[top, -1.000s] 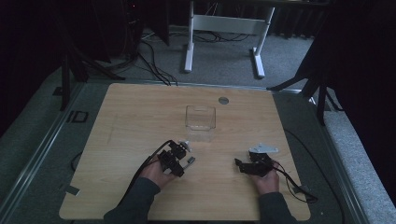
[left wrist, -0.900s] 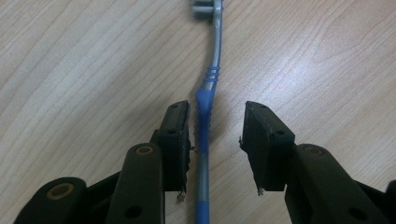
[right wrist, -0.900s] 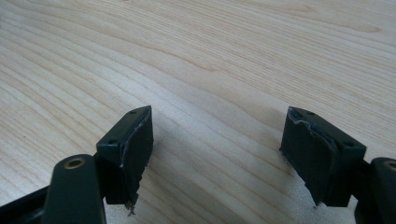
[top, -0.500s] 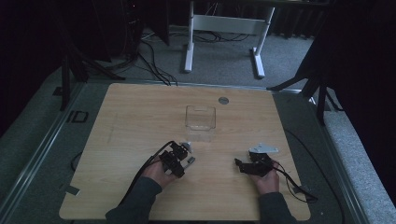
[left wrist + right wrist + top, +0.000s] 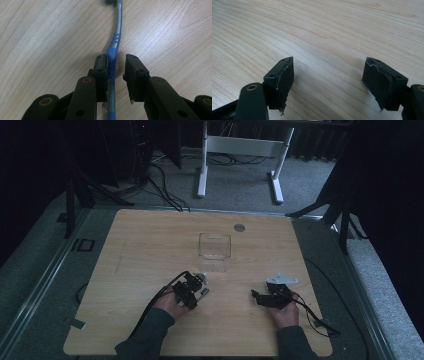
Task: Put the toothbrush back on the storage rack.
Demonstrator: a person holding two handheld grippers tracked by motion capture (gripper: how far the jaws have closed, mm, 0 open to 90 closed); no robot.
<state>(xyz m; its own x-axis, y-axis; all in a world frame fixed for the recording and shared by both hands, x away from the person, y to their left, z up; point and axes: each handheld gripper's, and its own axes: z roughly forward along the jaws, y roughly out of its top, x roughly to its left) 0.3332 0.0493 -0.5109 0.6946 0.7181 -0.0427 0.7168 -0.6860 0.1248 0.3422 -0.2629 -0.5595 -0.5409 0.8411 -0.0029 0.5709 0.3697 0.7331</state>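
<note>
Left hand-held gripper jaws just closing around blue-grey plastic toothbrush, not clamped yet. Centre handle first. Right hand-held gripper released.

Bare tabletop is lying open around the left gripper and right gripper. A clear container is standing ahead between them, blocking the centre. A toothbrush is occupying the gap between the left jaws, which have been closing.

A toothbrush and clear box lie on the wooden table.
</note>
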